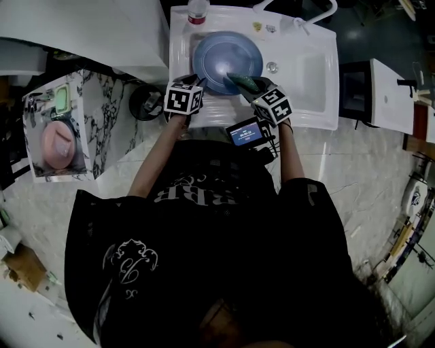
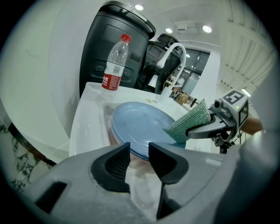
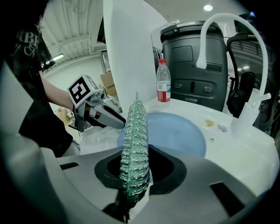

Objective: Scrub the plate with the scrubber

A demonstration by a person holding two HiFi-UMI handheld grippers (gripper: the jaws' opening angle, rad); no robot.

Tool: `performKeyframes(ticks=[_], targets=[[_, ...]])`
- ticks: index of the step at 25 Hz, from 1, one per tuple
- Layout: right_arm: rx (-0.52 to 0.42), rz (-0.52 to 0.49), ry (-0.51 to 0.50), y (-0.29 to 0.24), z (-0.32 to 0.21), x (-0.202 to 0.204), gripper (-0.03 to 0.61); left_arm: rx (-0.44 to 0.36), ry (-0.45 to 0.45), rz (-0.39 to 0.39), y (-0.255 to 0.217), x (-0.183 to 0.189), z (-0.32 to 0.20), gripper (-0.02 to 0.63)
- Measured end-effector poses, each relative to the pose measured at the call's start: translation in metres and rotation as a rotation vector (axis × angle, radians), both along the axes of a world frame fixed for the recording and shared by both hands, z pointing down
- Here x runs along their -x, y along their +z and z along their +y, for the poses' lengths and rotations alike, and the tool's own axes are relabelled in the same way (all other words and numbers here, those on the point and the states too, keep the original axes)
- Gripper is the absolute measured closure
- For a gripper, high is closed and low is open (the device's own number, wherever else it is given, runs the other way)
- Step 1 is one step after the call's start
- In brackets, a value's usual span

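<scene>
In the head view, a blue plate is seen lying in the basin of a white sink. The left tool is set at the plate's near left rim. The right tool is held over its near right part, with a green scrubber reaching in over the plate. A water bottle is stood on the sink's far rim, near the plate.

In the left gripper view, the left tool's jaws are shown a narrow gap apart with nothing clamped between them. The plate's near rim lies right at their tips. The scrubber is seen against the plate's right side, though contact cannot be confirmed.

In the right gripper view, the right tool is closed on the scrubber, which is gripped by its lower end and seen edge-on.

Since the plate is judged to be steadied at most and not pinched, it could be slid or spun in the basin by a hard stroke. The thin scrubber could be folded over or dragged out of the jaws if pressed too firmly. The bottle could be knocked by a long stroke away from the person
</scene>
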State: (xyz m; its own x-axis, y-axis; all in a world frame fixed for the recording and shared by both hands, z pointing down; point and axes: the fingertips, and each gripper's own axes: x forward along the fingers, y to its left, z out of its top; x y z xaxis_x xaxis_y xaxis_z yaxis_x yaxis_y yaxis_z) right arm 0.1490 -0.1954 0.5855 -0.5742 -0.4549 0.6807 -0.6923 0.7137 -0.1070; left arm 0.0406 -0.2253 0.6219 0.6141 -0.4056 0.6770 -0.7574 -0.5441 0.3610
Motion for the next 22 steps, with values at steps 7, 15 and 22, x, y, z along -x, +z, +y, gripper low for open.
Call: performKeyframes(ticks=[7, 15, 22], targets=[[-0.059, -0.015, 0.060, -0.021, -0.007, 0.003, 0.488, -0.045, 0.001, 0.094, -0.032, 0.016, -0.002, 0.485], [-0.165, -0.140, 0.227, -0.092, 0.004, 0.026, 0.488, -0.218, 0.128, 0.198, -0.101, 0.040, 0.020, 0.485], [-0.214, -0.240, 0.362, -0.125, 0.049, 0.067, 0.488, -0.358, 0.296, 0.259, -0.156, 0.063, 0.063, 0.485]])
